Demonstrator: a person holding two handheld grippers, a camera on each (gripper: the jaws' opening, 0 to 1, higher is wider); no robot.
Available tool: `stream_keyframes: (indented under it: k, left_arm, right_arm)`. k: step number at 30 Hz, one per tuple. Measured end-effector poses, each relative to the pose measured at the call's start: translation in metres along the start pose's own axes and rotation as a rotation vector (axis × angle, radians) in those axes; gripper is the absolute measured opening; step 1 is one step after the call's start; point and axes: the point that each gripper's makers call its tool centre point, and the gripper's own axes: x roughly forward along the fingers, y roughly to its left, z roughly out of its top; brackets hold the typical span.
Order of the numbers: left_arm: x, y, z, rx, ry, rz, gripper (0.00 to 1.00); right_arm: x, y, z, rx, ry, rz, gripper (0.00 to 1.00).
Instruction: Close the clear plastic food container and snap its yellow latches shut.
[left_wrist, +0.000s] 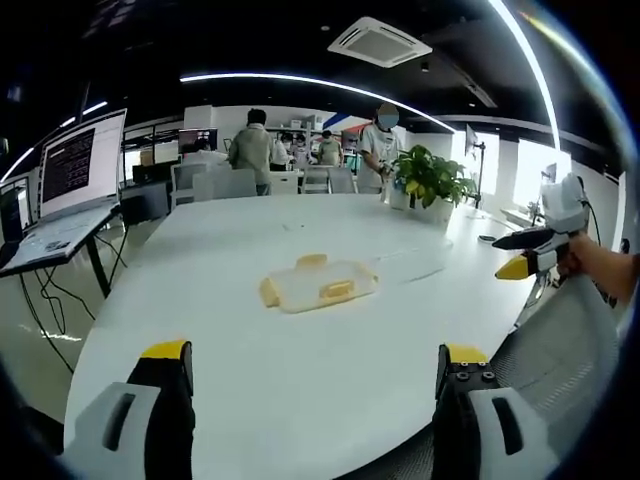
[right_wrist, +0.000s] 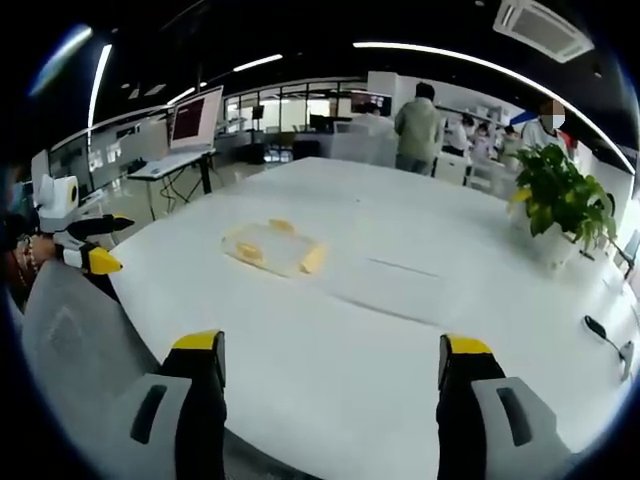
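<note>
A clear plastic food container (left_wrist: 318, 283) with yellow latches lies flat on the white table (left_wrist: 250, 370), well ahead of my left gripper (left_wrist: 315, 365), whose jaws stand wide open and empty. The right gripper view has the same container (right_wrist: 272, 248) out past my right gripper (right_wrist: 330, 360), also open with nothing between its fingers. A clear flat lid (left_wrist: 415, 262) lies to the container's right; it appears as a faint sheet (right_wrist: 375, 285) in the right gripper view. Each gripper appears at the edge of the other's view: the right one (left_wrist: 525, 255) and the left one (right_wrist: 90, 245).
A potted green plant (left_wrist: 432, 182) stands at the table's far side. A grey mesh chair back (right_wrist: 75, 330) sits by the near edge. A laptop on a stand (left_wrist: 70, 190) is off to the left. Several people (left_wrist: 255, 150) stand beyond the table.
</note>
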Motion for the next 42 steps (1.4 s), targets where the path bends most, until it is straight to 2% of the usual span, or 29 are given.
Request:
stream_keyframes:
  k: [38, 42]
  left_arm:
    - [0.001, 0.000, -0.012, 0.035, 0.074, -0.005, 0.94]
    - [0.001, 0.001, -0.016, 0.049, 0.099, 0.006, 0.94]
  right_arm:
    - [0.003, 0.005, -0.008, -0.028, 0.051, 0.022, 0.83]
    - [0.003, 0.005, -0.009, -0.029, 0.056, 0.025, 0.83]
